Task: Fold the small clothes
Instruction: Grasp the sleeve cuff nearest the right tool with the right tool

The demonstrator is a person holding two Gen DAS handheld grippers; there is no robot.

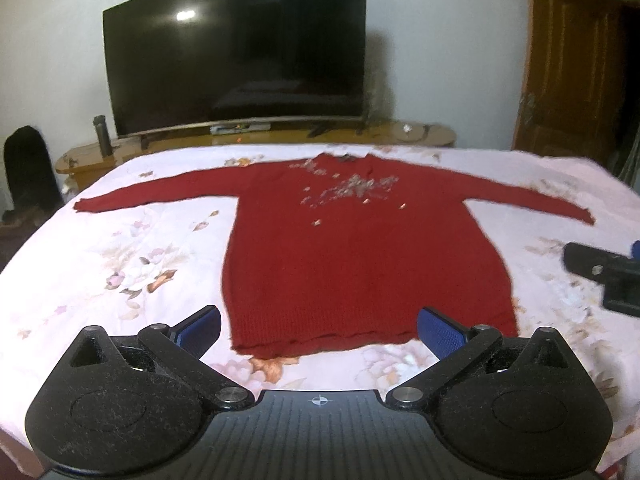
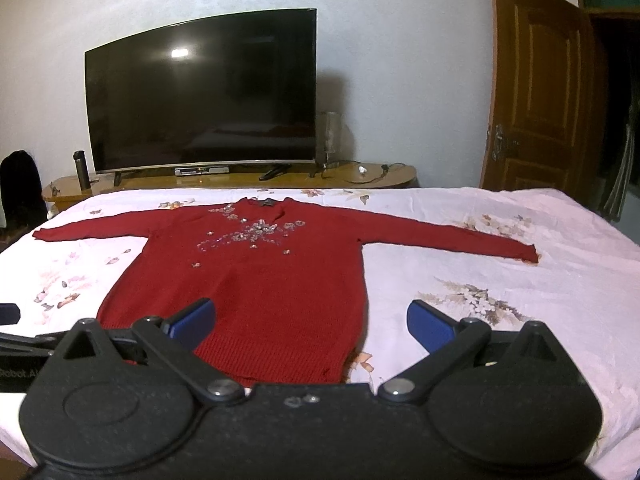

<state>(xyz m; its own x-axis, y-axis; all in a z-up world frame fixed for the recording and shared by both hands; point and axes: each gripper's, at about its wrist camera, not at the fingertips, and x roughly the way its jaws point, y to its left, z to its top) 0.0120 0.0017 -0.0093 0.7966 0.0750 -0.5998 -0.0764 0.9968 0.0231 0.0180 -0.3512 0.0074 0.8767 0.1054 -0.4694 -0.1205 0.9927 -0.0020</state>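
1. While both grippers hang over the near edge of the bed (image 2: 520, 216), a red sweater (image 1: 360, 256) lies flat on the floral sheet (image 1: 120, 248), front up, neck towards the television (image 1: 236, 52) and hem nearest the cameras.
2. Both sleeves stretch straight out to the sides; a scatter of pale beads (image 2: 252, 232) sits on the chest.
3. The left gripper (image 1: 318, 330) has its jaws spread wide and empty, one blue pad off the hem's left corner, the other over the hem near its right corner, so most of the hem lies between them.
4. The right gripper (image 2: 310, 322) also has wide, empty jaws: its left pad is above the lower body of the sweater, its right pad above bare sheet, and the sweater's right side seam runs between them.
5. Neither pad seems to touch the knit, though the height is hard to judge.
6. In the left wrist view the right gripper shows as a dark shape beside the sweater's right side.
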